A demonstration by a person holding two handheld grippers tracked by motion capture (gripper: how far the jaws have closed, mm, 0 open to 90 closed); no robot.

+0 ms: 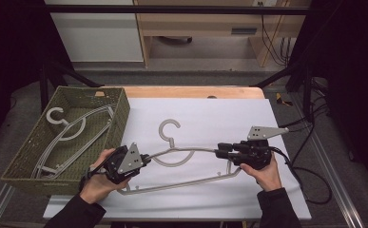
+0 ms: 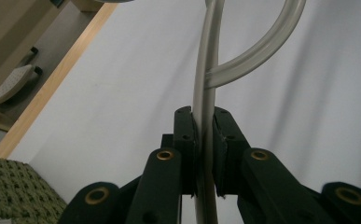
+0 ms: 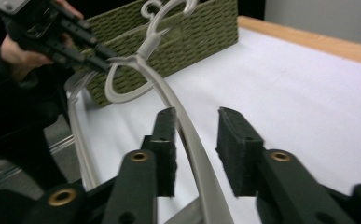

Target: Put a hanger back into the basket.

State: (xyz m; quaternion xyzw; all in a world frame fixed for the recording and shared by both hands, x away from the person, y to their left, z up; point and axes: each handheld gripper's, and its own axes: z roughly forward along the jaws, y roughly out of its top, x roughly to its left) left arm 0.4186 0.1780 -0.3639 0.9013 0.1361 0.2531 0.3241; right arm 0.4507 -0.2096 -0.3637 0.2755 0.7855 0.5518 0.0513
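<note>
The grey plastic clothes hanger lies on the white table cover, in front of the person and just right of the green woven basket. Its long axis runs across the table, roughly parallel to the near edge, with the left end slightly nearer the person. The hook points away from the person, toward the far edge of the table, its open side to the right.

The left gripper is clamped on the hanger's left shoulder — in the left gripper view the pads press the grey bar from both sides. The right gripper straddles the right shoulder with its jaws apart: in the right gripper view the bar passes between the pads, close to one and clear of the other, so it is not gripped.

Judged step: transfer of the hanger to the basket, which already holds a second hanger.

- Keep the left clamp firm; it appears to carry the whole hanger now.
- Draw the right gripper back along its own axis so the open pads do not snag the bar.
- Lift enough for the lower rail to clear the basket wall.
- Keep the long axis in line with the basket's length — the hook should likely match that of the hanger inside.
- Expect the free right end to droop; move slowly.
</note>
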